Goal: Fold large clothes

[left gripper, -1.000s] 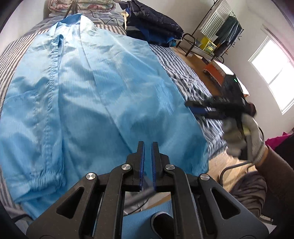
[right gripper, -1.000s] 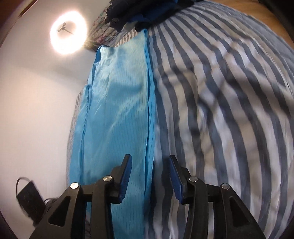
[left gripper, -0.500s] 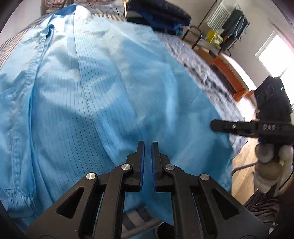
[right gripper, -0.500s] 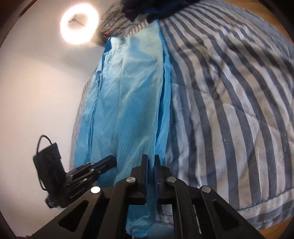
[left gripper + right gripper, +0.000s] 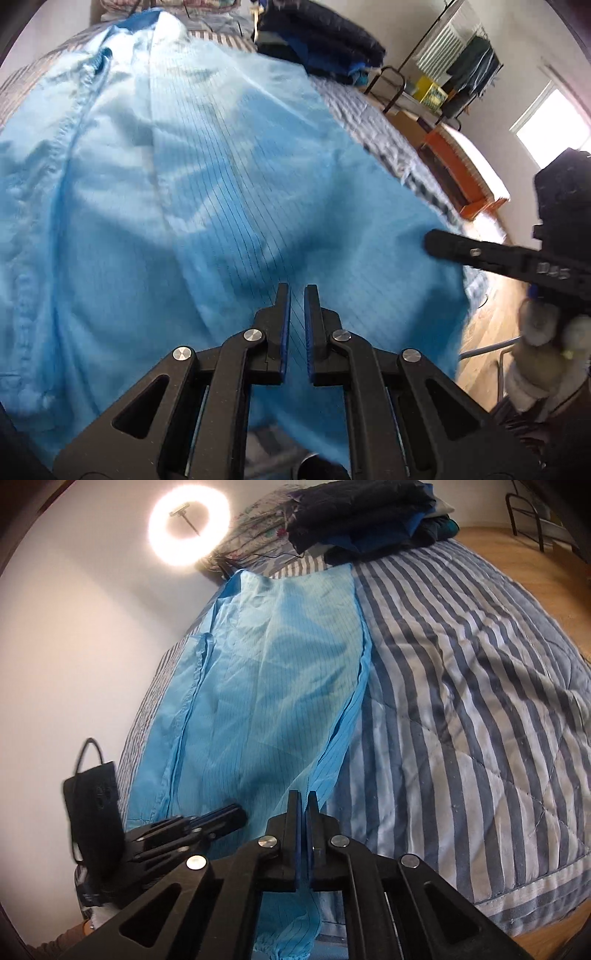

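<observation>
**Both claws take the hem as a fold begins**

A large light-blue, pinstriped thin-fabric garment (image 5: pixel 207 192) lies lengthwise down one side of the bed with the blue-and-white striped quilt (image 5: pixel 461 701), its collar end toward the head of the bed and its hem at the foot edge. The right claw (image 5: pixel 303 805) is closed on the garment's long edge near the foot of the bed, a strip of blue cloth pinched between its pads. The left claw (image 5: pixel 297 295) is almost fully closed over the hem; cloth shows through the narrow gap between its pads, so it appears to grip the fabric, though the contact is not plain. A gloved hand (image 5: pixel 543 339) carries the right claw at the foot corner. Dark folded clothes (image 5: pixel 369 513) are stacked at the head of the bed, near a glowing ring light (image 5: pixel 188 528). The step in hand looks like securing the hem; the next move probably calls for lifting both corners together and carrying them toward the collar, keeping the slippery cloth taut.
</observation>
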{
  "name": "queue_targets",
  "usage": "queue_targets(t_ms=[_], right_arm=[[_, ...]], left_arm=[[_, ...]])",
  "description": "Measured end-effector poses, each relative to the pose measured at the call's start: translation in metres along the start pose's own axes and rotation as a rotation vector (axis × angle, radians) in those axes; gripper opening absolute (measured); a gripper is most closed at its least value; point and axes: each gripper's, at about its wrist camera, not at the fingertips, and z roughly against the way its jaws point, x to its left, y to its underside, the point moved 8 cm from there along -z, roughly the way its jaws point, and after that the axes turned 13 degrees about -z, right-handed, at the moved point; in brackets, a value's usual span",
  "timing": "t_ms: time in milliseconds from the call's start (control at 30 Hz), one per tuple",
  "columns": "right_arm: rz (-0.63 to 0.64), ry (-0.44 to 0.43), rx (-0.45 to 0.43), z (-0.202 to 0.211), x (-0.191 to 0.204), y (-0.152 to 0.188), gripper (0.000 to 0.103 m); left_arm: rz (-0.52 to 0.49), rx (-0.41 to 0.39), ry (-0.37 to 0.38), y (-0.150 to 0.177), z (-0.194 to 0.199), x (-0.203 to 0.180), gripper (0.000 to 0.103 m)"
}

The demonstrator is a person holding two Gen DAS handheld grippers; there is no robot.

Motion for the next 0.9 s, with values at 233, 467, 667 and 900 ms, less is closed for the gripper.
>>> queue_targets(t_ms=[233, 467, 667, 900], right_arm=[[0.185, 0.068, -0.055, 0.008, 0.038, 0.006, 0.0], [0.393, 0.115, -0.067, -0.003, 0.096, 0.022, 0.0], [0.573, 0.142, -0.021, -0.033, 0.144, 0.05, 0.0], [0.724, 0.178, 0.088, -0.082, 0.174, 0.095, 0.0]], left_arm=[[-0.005, -0.133, -0.056, -0.001, 0.099, 0.026, 0.004], [0.076, -0.212, -0.164, 0.016, 0.171, 0.083, 0.004], [0.168, -0.251, -0.207, 0.036, 0.198, 0.123, 0.004], [0.224, -0.276, -0.231, 0.053, 0.217, 0.146, 0.004]])
